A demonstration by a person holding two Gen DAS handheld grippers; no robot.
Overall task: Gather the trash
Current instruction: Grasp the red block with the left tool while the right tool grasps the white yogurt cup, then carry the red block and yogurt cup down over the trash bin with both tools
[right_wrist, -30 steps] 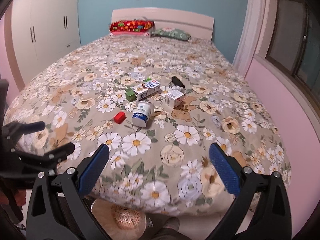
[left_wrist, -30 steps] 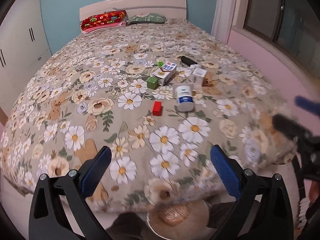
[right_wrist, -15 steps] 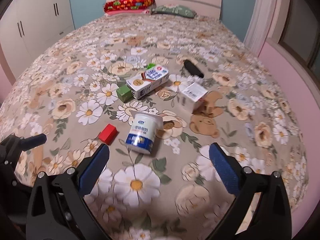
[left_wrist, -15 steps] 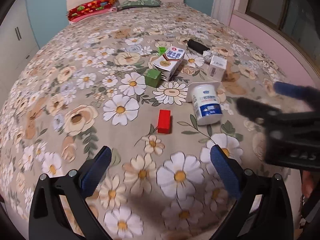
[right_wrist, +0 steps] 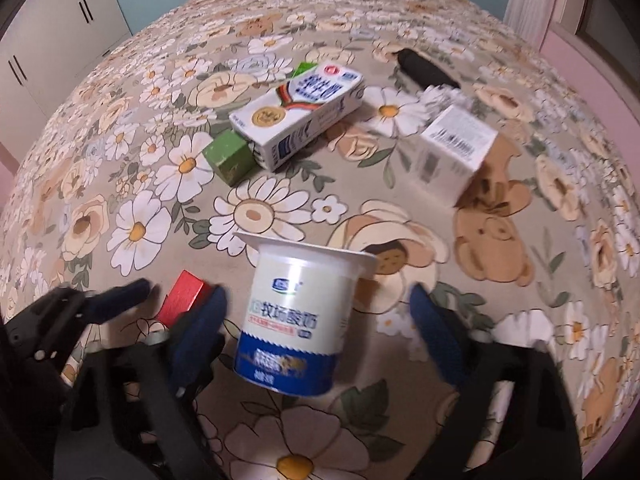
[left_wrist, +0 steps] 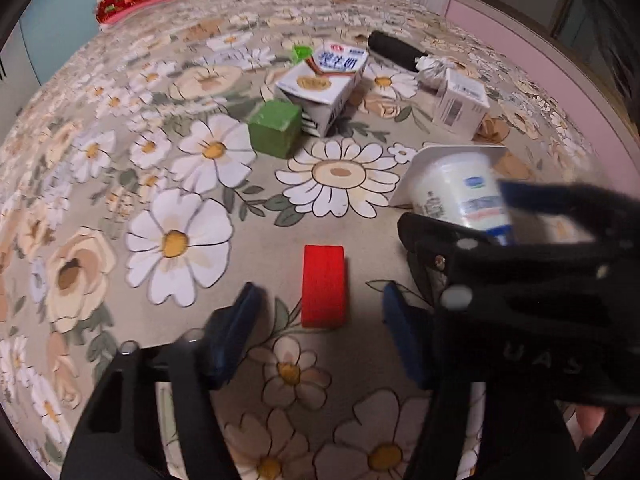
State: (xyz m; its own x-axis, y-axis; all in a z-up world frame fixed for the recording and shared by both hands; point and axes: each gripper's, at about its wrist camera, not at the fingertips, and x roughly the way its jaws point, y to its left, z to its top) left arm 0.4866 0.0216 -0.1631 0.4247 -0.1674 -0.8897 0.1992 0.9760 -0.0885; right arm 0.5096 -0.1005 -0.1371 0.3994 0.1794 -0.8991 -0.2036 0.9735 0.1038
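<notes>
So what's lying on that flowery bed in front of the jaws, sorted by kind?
Yogurt cup: 1
Milk carton: 1
Small white box: 1
Wooden blocks: 2, green block and red block
Black cylinder: 1
Crumpled wad: 1
Total: 7

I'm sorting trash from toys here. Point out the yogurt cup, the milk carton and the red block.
yogurt cup [right_wrist: 296,312]: right wrist view, label.
milk carton [right_wrist: 298,114]: right wrist view, top face.
red block [left_wrist: 323,284]: left wrist view, top face.
</notes>
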